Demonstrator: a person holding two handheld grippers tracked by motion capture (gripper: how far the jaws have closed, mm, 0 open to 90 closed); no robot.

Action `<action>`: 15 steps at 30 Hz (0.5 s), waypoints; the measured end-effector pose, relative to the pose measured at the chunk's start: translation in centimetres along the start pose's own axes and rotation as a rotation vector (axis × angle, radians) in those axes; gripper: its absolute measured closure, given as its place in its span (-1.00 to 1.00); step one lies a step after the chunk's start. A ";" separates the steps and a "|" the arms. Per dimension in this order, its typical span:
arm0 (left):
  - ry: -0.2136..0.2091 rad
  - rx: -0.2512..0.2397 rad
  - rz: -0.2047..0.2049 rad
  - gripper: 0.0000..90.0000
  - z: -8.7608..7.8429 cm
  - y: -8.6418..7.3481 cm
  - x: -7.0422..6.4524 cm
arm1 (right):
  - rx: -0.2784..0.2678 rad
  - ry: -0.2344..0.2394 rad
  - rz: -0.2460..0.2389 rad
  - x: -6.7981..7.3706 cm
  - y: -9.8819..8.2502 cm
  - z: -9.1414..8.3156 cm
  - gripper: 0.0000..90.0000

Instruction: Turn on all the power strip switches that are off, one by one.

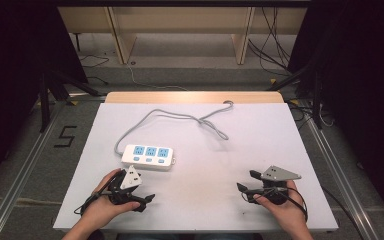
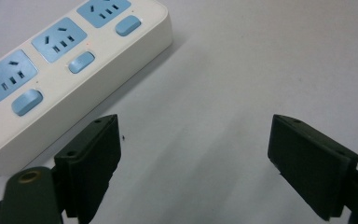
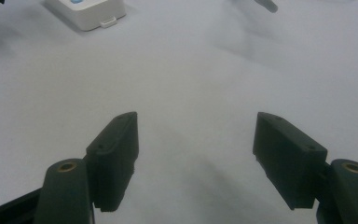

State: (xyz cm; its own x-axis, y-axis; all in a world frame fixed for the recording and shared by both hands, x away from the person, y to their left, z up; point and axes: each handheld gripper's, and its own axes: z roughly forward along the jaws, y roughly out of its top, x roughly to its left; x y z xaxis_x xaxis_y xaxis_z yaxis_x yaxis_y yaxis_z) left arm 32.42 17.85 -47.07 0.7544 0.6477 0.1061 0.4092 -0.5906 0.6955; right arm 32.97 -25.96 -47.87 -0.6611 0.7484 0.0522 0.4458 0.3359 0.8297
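A white power strip (image 1: 148,156) with three blue sockets and blue switches lies left of the table's middle; its grey cable (image 1: 180,119) loops toward the far edge. My left gripper (image 1: 147,198) is held low near the front left, just in front of the strip, jaws wide apart with nothing between them. In the left gripper view the power strip (image 2: 70,60) lies beyond the left jaw of my left gripper (image 2: 196,154). My right gripper (image 1: 245,182) rests near the front right, open and empty. The right gripper view looks past my right gripper (image 3: 196,158) to the power strip's end (image 3: 91,14).
The white table top (image 1: 260,140) has a wooden strip along its far edge. Beyond it stand a wooden shelf frame (image 1: 180,30) and loose cables on the floor. Dark tripod legs (image 1: 50,90) flank both sides, and a "5" mark (image 1: 65,136) lies on the floor at left.
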 end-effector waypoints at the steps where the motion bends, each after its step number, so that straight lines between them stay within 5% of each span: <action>1: 0.001 -0.001 -0.003 -0.62 0.0 0.0 0.0 | -0.002 0.000 0.000 0.0 0.0 0.0 -0.29; 10: 0.015 -0.005 -0.022 -0.42 -0.3 0.1 0.1 | 0.001 -0.001 -0.003 0.1 0.0 0.0 -0.29; 12: 0.025 -0.004 -0.043 -0.10 -0.4 0.2 0.3 | 0.003 -0.002 -0.004 0.1 0.0 0.1 -0.29; 13: 0.024 -0.003 -0.045 -0.10 -0.4 0.2 0.4 | 0.003 -0.002 -0.004 0.1 0.0 0.1 -0.29; 15: 0.030 -0.001 -0.049 0.28 -0.6 0.2 0.5 | 0.001 -0.002 0.000 0.1 0.0 0.1 -0.29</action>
State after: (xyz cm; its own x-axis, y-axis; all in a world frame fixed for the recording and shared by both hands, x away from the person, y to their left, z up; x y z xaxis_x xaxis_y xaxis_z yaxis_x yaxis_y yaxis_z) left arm 32.61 18.31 -46.43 0.7179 0.6899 0.0931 0.4448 -0.5575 0.7010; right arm 32.96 -25.87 -47.91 -0.6602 0.7494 0.0508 0.4464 0.3371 0.8289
